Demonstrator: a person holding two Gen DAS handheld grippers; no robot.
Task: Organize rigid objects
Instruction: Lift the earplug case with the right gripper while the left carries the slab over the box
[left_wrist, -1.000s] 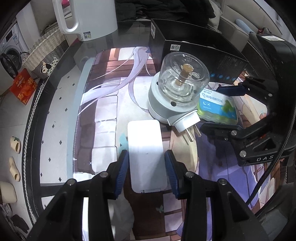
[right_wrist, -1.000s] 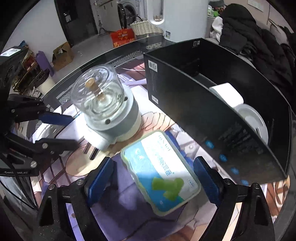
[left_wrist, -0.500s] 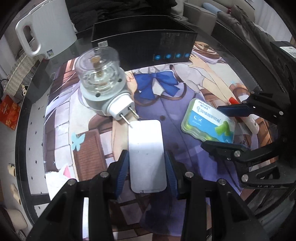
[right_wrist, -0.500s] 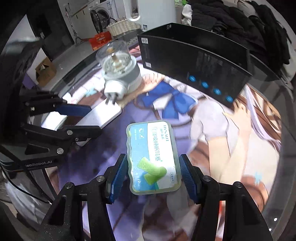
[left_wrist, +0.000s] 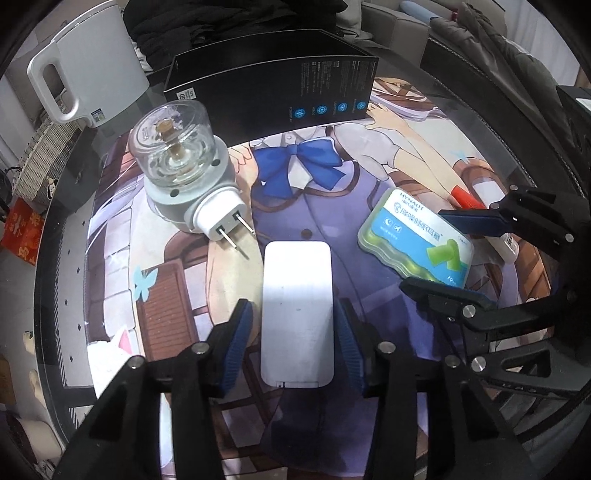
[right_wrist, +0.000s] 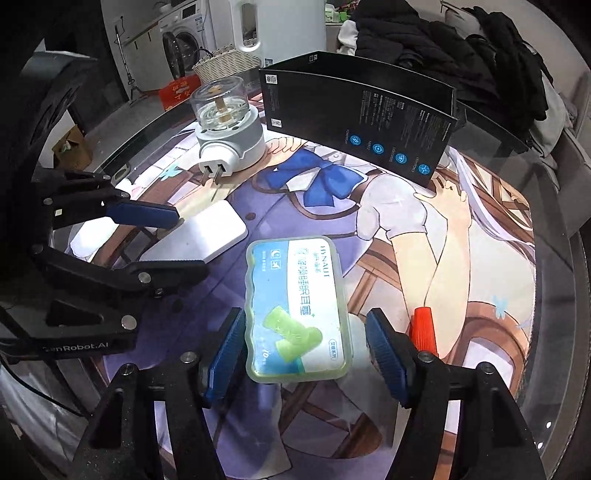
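The left gripper (left_wrist: 293, 308) pinches the white slab (left_wrist: 297, 280) by its long edges, lower centre of its view. The right gripper (right_wrist: 304, 314) has just been opening around the earplug case (right_wrist: 295, 284), also lower centre (a gap shows at the right pad). Both look like light, stiff, slick plastic, best gripped across the long sides.

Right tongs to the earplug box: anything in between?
Nothing visible. The earplug box already lies between the right tongs' blue pads, which have just been opening slightly; a small gap shows at the right pad. A red-capped tube lies just outside that pad, beside the box, not in the way.
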